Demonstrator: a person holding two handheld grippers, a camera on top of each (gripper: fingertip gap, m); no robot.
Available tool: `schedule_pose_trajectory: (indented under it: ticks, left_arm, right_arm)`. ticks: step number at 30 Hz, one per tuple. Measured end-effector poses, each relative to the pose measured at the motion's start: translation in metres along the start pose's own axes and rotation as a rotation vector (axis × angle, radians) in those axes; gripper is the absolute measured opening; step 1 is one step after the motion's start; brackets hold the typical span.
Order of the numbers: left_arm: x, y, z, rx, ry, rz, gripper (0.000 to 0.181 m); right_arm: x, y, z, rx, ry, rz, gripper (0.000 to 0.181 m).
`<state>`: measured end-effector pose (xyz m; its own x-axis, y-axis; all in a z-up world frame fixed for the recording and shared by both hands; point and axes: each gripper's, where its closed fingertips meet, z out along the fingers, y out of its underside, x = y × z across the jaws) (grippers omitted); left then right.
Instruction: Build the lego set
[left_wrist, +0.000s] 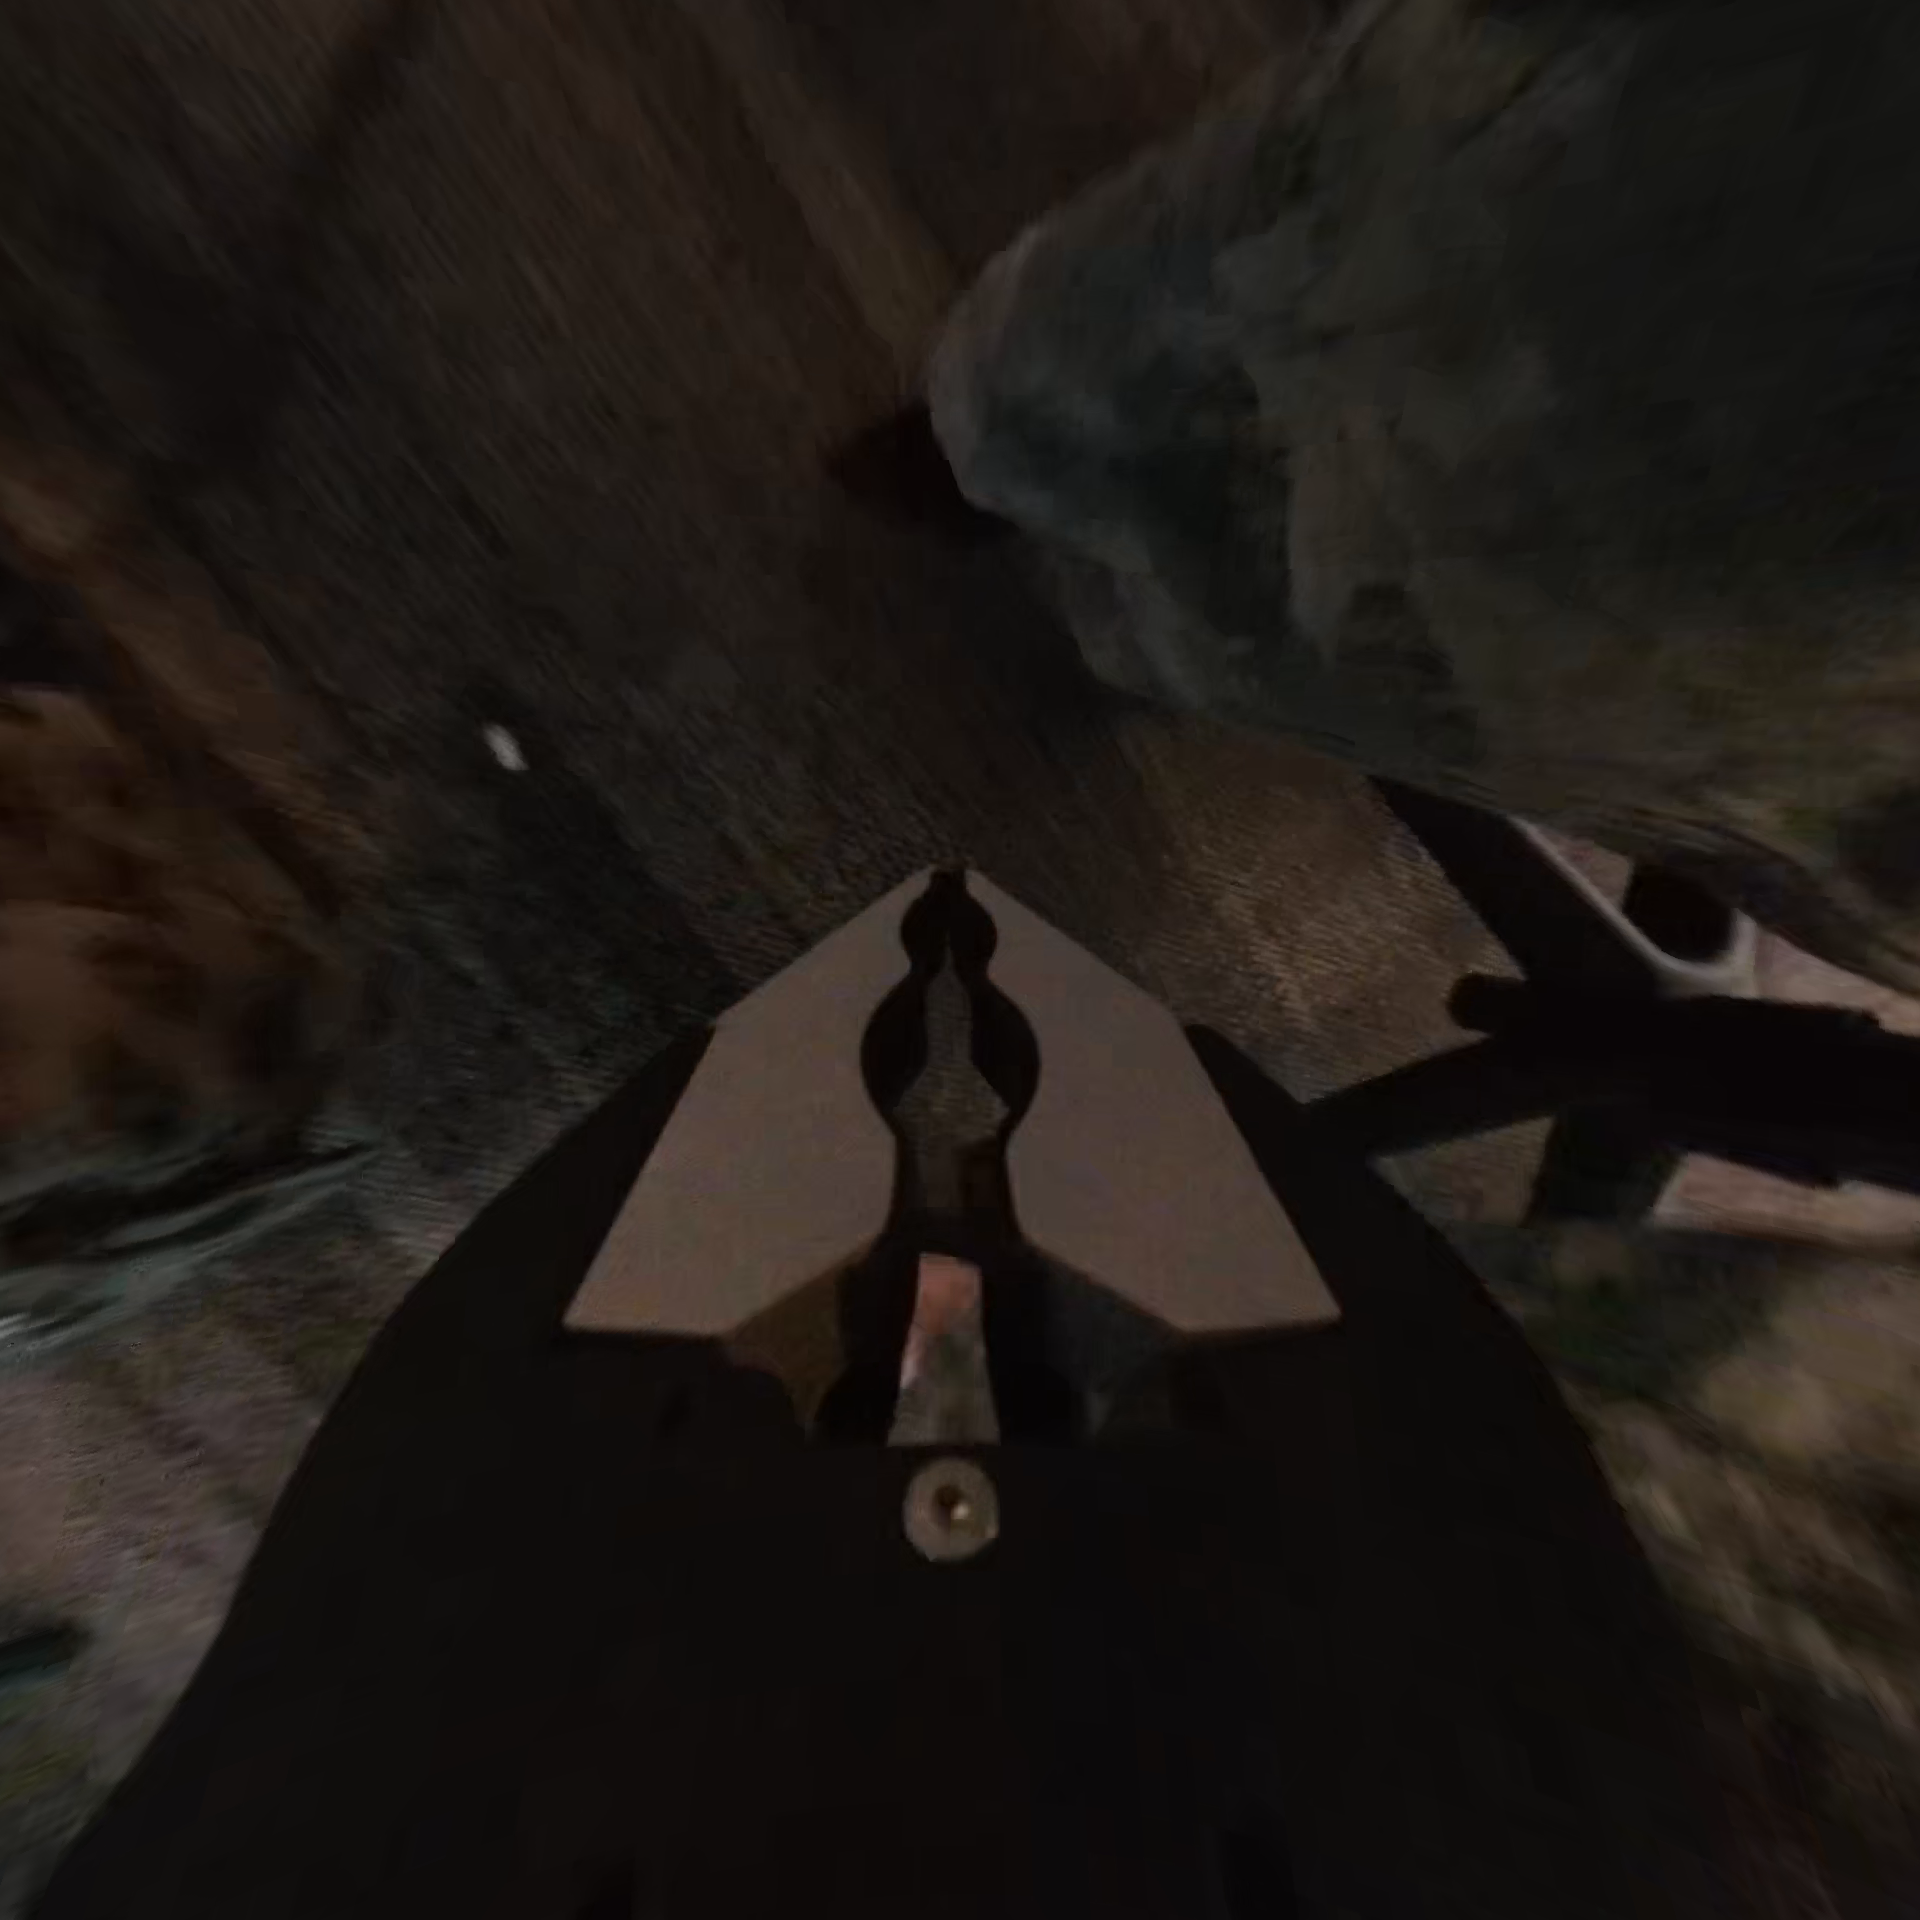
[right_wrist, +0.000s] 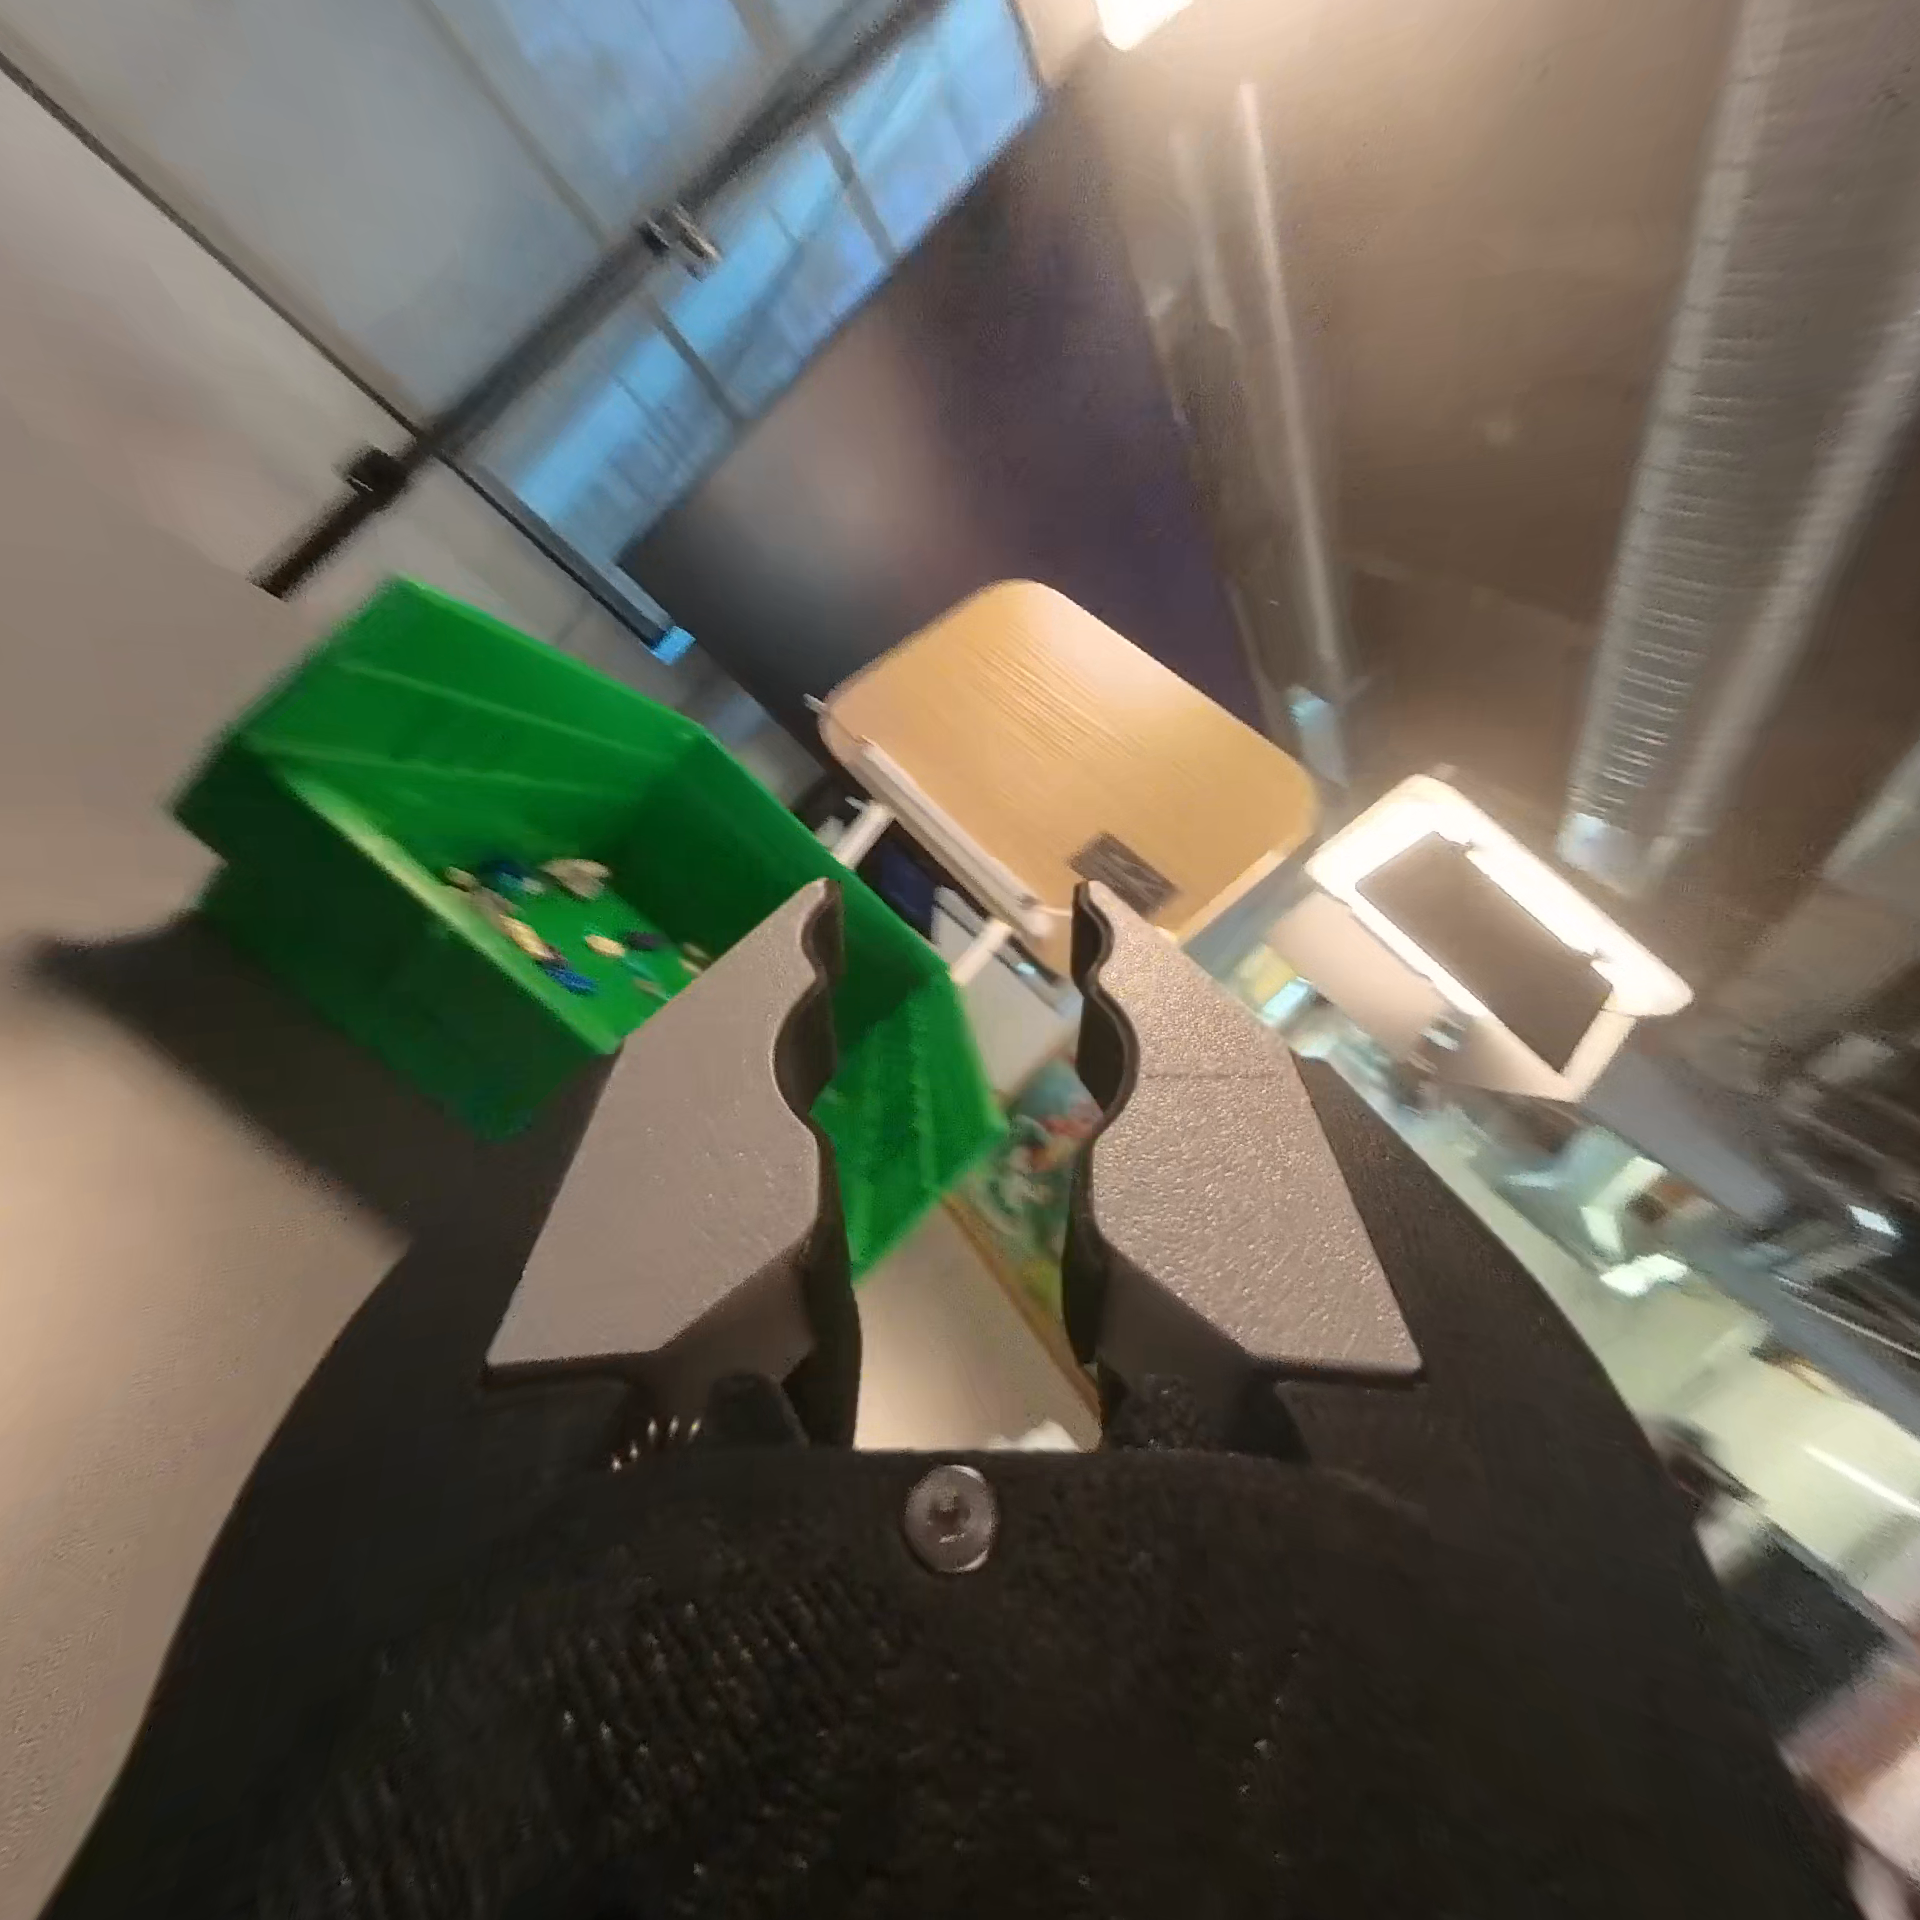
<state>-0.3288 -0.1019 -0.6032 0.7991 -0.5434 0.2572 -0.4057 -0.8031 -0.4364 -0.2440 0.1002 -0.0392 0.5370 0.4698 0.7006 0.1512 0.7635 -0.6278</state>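
In the right wrist view a green bin (right_wrist: 468, 707) stands on a pale table (right_wrist: 135, 1195), left of and beyond my right gripper (right_wrist: 956, 899). Several small loose lego pieces (right_wrist: 551, 920) lie on the bin's floor. The right gripper is open with nothing between its fingers and is held above the table, tilted. The left wrist view is dark and blurred. My left gripper (left_wrist: 948, 885) is shut with its fingertips (left_wrist: 971, 940) touching, over a dark woven surface (left_wrist: 1299, 935). No lego piece shows in the left wrist view.
A colourful printed sheet (right_wrist: 1023, 1153) lies by the bin's near right corner. A wooden tabletop (right_wrist: 1060, 748) and a white-framed screen (right_wrist: 1486, 935) stand farther back. In the left wrist view, black bars (left_wrist: 1621, 1049) cross at the right and a dark grey crumpled mass (left_wrist: 1299, 436) lies at the upper right.
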Motion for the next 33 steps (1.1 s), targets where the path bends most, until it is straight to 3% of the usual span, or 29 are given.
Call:
schedule_pose_trajectory:
  ticks: [3, 5, 9, 13, 19, 23, 26, 33]
  left_arm:
    - [-0.019, 0.029, 0.059, -0.034, 0.047, -0.131, 0.000]
    - [-0.043, 0.039, 0.092, 0.006, 0.001, -0.266, 0.005]
    - [-0.102, 0.050, 0.131, 0.284, -0.143, -0.665, 0.020]
    - [-0.152, 0.071, 0.163, 0.377, -0.366, -0.631, 0.036]
    - [-0.172, 0.097, 0.216, 0.345, -0.265, -0.638, 0.060]
    - [-0.195, 0.097, 0.236, 0.419, -0.199, -0.735, 0.054]
    - [-0.220, 0.087, 0.236, 0.533, -0.144, -0.866, 0.036]
    - [-0.233, 0.090, 0.265, 0.315, -0.161, -0.623, 0.049]
  right_arm:
    - [0.035, 0.021, -0.009, -0.081, 0.127, -0.074, 0.042]
    - [0.050, 0.038, -0.013, -0.130, 0.167, -0.097, 0.042]
    - [0.071, 0.073, -0.017, -0.261, 0.244, -0.116, 0.043]
    - [0.092, 0.107, -0.026, -0.402, 0.330, -0.128, 0.042]
    - [0.119, 0.138, -0.042, -0.554, 0.474, -0.103, 0.039]
    - [0.125, 0.148, -0.049, -0.626, 0.513, -0.135, 0.036]
    - [0.128, 0.151, -0.051, -0.658, 0.538, -0.157, 0.035]
    - [0.124, 0.152, -0.043, -0.659, 0.522, -0.165, 0.034]
